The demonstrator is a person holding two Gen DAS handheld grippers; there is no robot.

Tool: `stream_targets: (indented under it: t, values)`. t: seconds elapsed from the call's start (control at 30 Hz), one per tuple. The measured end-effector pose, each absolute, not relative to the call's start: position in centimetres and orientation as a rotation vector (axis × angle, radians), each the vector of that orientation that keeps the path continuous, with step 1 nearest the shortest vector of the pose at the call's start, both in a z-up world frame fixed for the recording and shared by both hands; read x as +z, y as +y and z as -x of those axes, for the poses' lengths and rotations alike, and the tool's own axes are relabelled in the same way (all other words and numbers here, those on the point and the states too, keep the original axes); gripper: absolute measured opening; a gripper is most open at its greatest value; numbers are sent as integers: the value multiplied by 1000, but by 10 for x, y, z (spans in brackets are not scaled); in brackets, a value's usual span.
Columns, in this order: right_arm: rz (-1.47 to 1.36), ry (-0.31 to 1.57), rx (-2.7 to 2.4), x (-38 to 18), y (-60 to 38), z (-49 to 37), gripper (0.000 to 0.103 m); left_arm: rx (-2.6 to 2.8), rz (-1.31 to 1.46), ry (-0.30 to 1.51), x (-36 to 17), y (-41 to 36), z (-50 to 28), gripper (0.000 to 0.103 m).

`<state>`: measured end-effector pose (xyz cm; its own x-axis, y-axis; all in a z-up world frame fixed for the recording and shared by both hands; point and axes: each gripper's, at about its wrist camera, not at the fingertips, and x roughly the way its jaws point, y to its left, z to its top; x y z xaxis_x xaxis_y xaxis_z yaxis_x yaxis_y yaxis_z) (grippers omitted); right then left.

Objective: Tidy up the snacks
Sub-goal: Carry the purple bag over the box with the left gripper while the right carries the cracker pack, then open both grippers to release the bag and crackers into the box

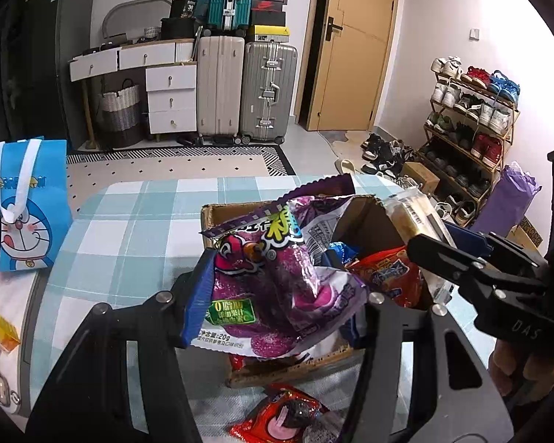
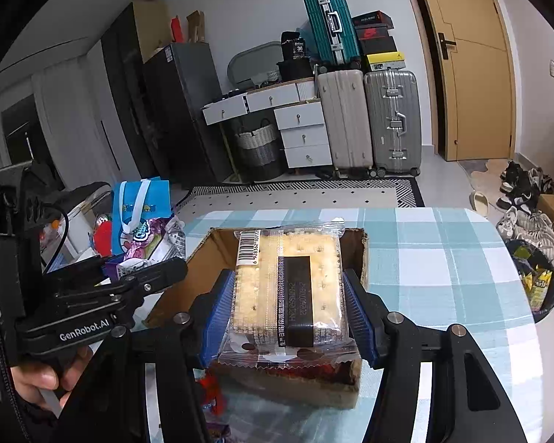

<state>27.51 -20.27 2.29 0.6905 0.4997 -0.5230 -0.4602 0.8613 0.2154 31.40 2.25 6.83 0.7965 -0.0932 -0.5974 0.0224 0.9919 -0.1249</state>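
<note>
Cardboard box [image 2: 203,258], open-topped on the counter [image 2: 443,258], lies directly below both loads: cracker pack [image 2: 288,288], long axis pointing away, clamped in right gripper [image 2: 290,317]; purple candy bag [image 1: 277,277] clamped in left gripper [image 1: 277,317].

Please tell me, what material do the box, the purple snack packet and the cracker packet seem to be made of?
Box: likely corrugated cardboard, matte brown, with ragged torn edges.
Purple snack packet, held by the left gripper: seemingly thin plastic film, glossy, crinkled, with a serrated seal.
Cracker packet, held by the right gripper: clear plastic wrap, shiny; the crackers show through it.
</note>
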Motion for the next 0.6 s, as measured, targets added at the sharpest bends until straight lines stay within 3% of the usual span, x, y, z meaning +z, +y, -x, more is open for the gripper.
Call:
stream_targets:
  t: [0.6]
  values:
    - [-80,614,537,4,-190,-304,58,-40,72,685,36,-1,-356,54]
